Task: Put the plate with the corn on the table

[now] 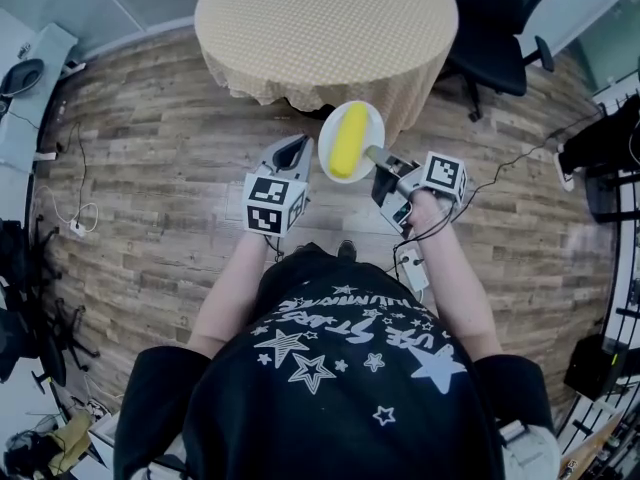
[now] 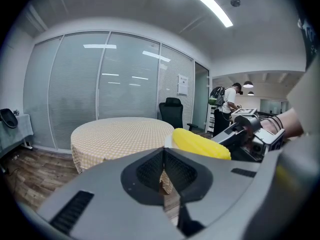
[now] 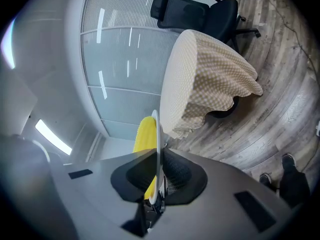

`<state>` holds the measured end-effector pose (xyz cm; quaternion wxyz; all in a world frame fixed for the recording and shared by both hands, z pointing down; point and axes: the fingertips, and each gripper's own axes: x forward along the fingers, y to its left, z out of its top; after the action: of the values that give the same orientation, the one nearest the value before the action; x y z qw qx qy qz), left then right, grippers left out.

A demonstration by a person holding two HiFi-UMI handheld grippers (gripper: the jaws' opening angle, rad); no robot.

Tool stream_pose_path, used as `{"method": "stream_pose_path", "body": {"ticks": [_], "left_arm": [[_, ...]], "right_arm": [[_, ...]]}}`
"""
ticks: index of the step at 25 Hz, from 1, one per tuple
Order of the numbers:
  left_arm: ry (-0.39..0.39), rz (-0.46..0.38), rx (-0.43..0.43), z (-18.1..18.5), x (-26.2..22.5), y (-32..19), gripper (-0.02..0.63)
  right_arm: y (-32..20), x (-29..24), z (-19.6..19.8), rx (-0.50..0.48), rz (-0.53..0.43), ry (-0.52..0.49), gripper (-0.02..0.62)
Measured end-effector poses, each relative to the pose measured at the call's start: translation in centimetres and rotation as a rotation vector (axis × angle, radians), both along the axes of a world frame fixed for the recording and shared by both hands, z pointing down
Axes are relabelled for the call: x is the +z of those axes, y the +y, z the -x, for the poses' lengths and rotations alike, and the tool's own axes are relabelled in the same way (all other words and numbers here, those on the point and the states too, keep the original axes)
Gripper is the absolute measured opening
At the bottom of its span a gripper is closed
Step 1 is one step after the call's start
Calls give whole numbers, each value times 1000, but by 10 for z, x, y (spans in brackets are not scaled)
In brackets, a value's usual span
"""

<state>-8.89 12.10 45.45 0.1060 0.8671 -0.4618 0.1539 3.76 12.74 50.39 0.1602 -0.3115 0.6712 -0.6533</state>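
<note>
So, roughly halfway I'd say. The plate is picked up, but it's not on the table yet. It's hanging in the air just short of the table's near edge, over the floor and close to where the cloth hangs down. The corn lies lengthwise on it, pointing toward the table.

The right gripper does all the carrying. In its own view the jaws are clamped on the plate's rim, on the side away from the table, with the corn showing just past them.

The left gripper sits beside the plate, about as far from the table, and doesn't touch it. In its own view the jaws are pressed together with nothing between them, so it's just along for the ride.

What's left, as far as I can judge:
- carry the plate forward over the tabletop
- lower it flat so the corn doesn't roll off
- let go

The tabletop looks bare.
</note>
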Motion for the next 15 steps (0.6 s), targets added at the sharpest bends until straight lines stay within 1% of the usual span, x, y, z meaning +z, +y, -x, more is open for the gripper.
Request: {"method": "stream_pose_path", "body": {"ticks": [4,10,15], "left_arm": [[0,-4,-12,3,-1,8,8],[-2,-11,-44,5,-4,0,8],[13,-30,-84,6,-10,-5,8]], "right_arm": [[7,0,3,-13,-1,-4,40],[-5,-4,2,-34,-11,-13,40],[-11,-9,1,-70,-33,-12,40]]}}
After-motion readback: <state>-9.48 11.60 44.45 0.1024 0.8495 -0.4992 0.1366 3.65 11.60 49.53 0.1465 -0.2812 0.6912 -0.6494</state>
